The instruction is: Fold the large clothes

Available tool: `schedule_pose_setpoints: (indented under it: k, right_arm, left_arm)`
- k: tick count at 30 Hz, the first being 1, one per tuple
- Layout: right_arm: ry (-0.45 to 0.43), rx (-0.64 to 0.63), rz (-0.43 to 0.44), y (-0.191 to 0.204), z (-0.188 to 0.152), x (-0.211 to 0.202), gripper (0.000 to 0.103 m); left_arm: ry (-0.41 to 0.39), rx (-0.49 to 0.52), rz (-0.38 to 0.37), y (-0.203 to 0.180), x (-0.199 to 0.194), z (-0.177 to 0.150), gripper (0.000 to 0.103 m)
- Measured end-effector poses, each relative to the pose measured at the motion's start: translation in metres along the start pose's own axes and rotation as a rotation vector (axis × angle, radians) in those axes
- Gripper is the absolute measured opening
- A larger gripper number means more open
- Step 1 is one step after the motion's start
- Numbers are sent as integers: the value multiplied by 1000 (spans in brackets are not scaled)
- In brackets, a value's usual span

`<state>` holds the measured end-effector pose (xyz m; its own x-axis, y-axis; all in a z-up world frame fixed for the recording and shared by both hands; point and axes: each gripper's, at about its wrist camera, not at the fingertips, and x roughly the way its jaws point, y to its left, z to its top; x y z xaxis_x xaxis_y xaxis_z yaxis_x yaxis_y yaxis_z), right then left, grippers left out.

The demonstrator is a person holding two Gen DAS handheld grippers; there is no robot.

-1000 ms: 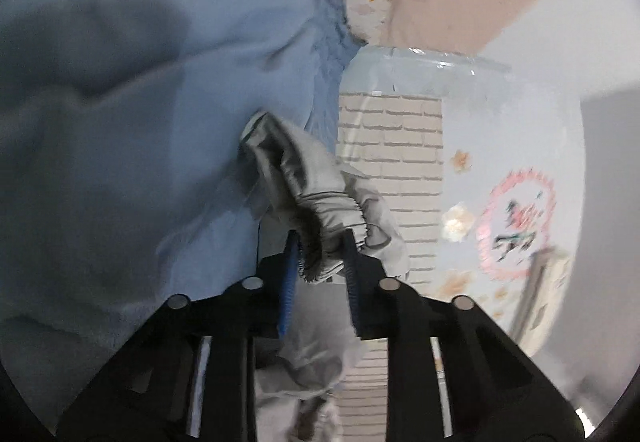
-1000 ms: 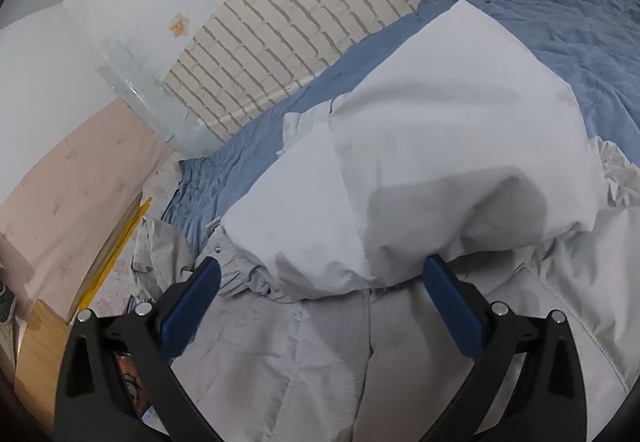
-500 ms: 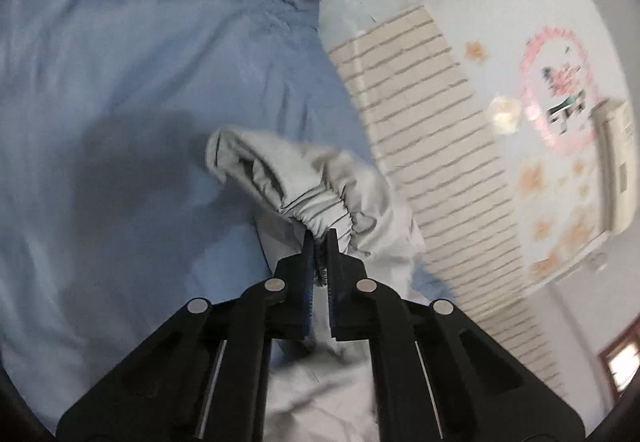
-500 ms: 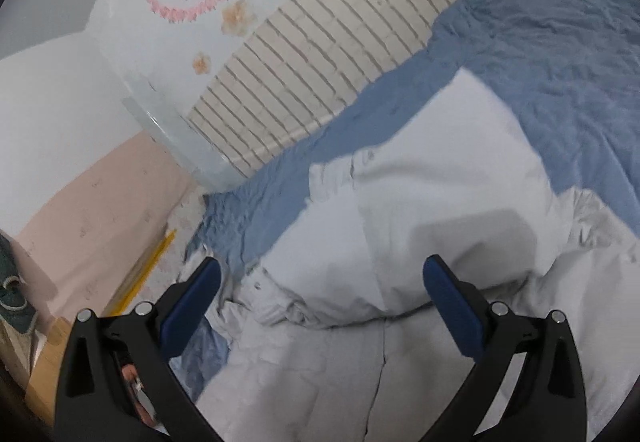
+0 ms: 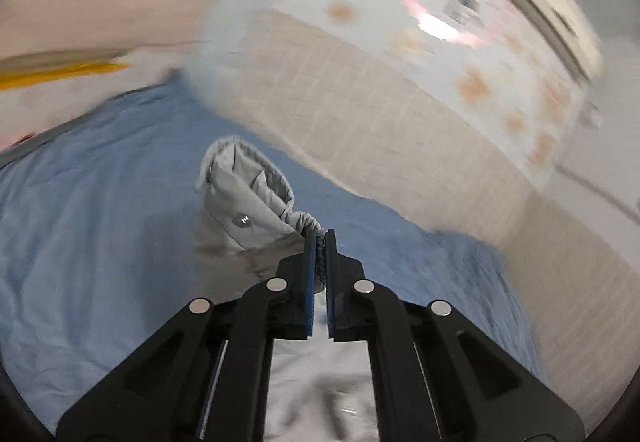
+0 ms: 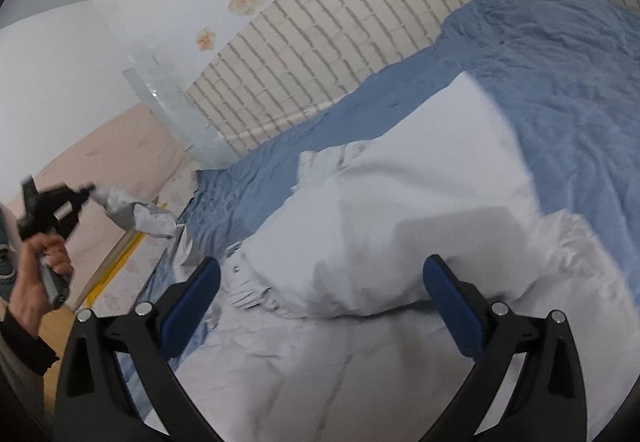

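Left wrist view: left gripper [image 5: 319, 242] clamped on elastic cuff [image 5: 308, 222] of grey jacket [image 6: 380, 242], sleeve lifted clear of blue bedsheet [image 5: 80, 242]. Right gripper [image 6: 320, 282] gaping, empty, above jacket body heaped on bed. Risk: thin pinch on cuff could slip under sleeve's weight. Brick-pattern wall [image 6: 320, 21] behind.

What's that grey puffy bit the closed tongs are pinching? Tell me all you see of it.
It is a sleeve cuff of a pale grey padded jacket, its gathered elastic rim clamped in the shut left gripper. A metal snap shows on a tab. It hangs lifted above the blue bedsheet, with the sleeve trailing down.
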<state>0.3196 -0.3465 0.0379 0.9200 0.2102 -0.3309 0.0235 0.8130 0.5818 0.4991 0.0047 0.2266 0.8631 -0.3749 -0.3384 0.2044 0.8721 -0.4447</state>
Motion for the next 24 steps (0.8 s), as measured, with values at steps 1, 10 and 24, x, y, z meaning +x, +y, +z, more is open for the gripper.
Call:
schedule_pose_setpoints:
  k: [1,10,24]
  right_arm:
    - [-14,3,-15,-4,3,-3,101]
    - [-83,88,-223,-60,22,-30,101]
    - [-71,-29,-238,-35,27,-8,101]
  left_arm:
    - [18,31,-40,-21,9,-1,1]
    - [441,133,-318,-165,70,-171,78]
    - [155,100,201,-25,-3,-213,100]
